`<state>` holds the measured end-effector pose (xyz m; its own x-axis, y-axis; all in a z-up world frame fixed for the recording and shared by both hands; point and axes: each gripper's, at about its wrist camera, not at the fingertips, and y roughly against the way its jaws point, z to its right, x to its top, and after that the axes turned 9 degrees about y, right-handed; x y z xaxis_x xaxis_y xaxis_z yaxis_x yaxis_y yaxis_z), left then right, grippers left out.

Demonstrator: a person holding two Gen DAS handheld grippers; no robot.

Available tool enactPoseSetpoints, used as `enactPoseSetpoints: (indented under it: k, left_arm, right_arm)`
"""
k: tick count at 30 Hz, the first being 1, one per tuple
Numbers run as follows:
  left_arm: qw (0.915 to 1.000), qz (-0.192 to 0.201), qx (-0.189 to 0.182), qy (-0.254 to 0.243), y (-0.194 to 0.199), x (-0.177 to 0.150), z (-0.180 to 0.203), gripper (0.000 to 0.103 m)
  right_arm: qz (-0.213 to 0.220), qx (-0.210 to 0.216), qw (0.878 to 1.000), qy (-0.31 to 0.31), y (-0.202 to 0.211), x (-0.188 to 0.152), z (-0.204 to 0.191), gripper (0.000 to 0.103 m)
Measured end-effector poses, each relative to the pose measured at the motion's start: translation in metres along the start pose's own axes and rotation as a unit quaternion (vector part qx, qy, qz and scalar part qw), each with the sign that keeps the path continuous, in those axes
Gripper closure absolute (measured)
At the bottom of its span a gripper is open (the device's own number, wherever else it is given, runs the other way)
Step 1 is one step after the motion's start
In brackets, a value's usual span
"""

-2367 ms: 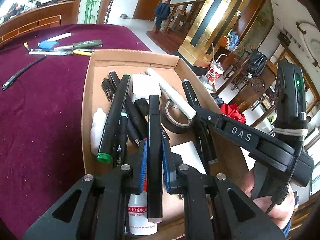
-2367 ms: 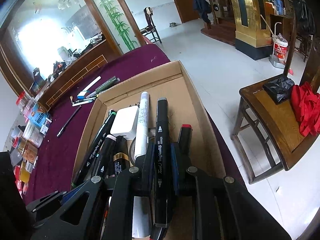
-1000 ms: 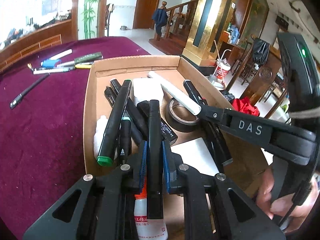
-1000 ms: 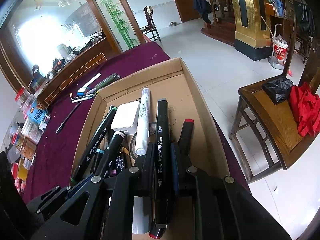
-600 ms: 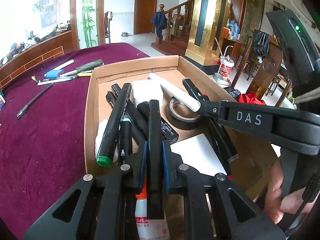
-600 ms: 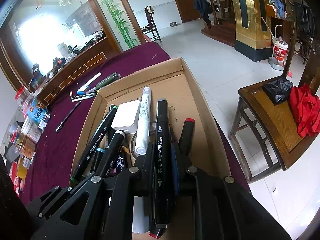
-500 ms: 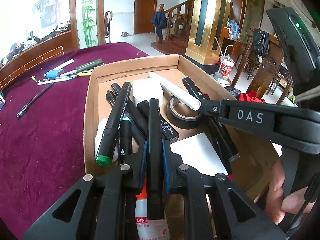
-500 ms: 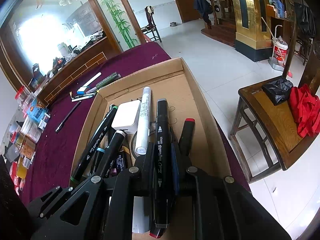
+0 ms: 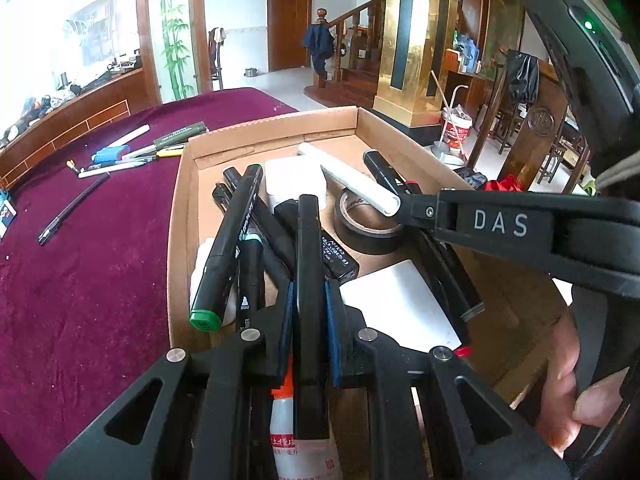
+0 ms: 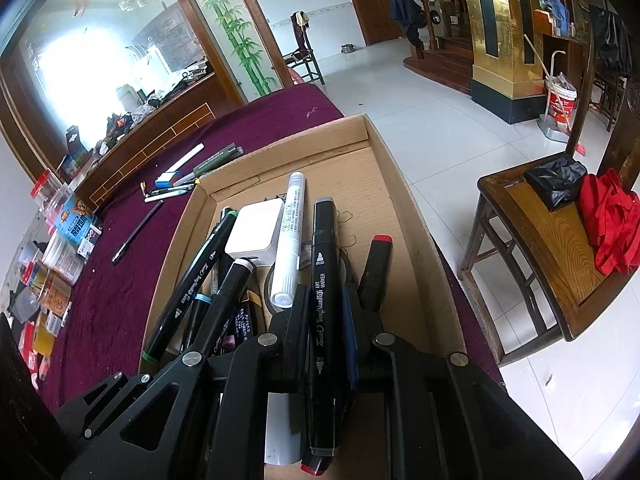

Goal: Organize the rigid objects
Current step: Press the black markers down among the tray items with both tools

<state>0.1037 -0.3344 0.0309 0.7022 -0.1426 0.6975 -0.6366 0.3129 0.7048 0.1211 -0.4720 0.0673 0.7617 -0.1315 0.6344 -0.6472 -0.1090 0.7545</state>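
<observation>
I hold 2 markers over the cardboard box [image 9: 184, 200], the left gripper [image 9: 309, 328] clenched on a plain black marker [image 9: 308, 264] and the right gripper [image 10: 326, 320] clamping an art marker [image 10: 322, 280], probably so both can drop among those inside.

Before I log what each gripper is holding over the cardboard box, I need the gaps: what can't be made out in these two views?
- Left wrist view: the glue bottle label is cut off by the frame's bottom edge and covered by the left gripper and its black marker.
- Right wrist view: the white card is mostly hidden under the right gripper.
- Right wrist view: print on the white marker is too small to read.
</observation>
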Motion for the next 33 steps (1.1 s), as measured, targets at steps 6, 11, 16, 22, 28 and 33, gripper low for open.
enactPoseSetpoints:
  k: [6, 11, 16, 22, 28, 33]
  left_arm:
    - [1.0000, 0.002, 0.002, -0.002, 0.0004, -0.0005, 0.0005, 0.091]
    - [1.0000, 0.002, 0.002, -0.002, 0.0003, -0.0003, 0.0000, 0.091]
    - [1.0000, 0.002, 0.004, -0.003, 0.0005, -0.0003, 0.0001, 0.091]
    - [1.0000, 0.003, 0.007, -0.004, 0.0013, -0.0006, 0.0007, 0.091]
    - [0.9999, 0.004, 0.011, -0.005, 0.0018, 0.0000, 0.0006, 0.090]
    - [0.9999, 0.002, 0.015, -0.004, -0.0002, 0.0008, -0.0009, 0.090]
  right_arm:
    - [0.000, 0.000, 1.000, 0.001, -0.0005, 0.0002, -0.0013, 0.089]
    - [0.000, -0.001, 1.000, 0.001, -0.0004, 0.0001, -0.0012, 0.089]
    - [0.000, 0.000, 1.000, 0.001, -0.0004, 0.0001, -0.0012, 0.089]
    - [0.000, -0.001, 1.000, 0.001, -0.0003, 0.0000, -0.0012, 0.089]
    - [0.000, 0.000, 1.000, 0.000, -0.0003, 0.0001, -0.0011, 0.089]
    - [0.002, 0.000, 1.000, 0.001, -0.0001, 0.0004, -0.0020, 0.089]
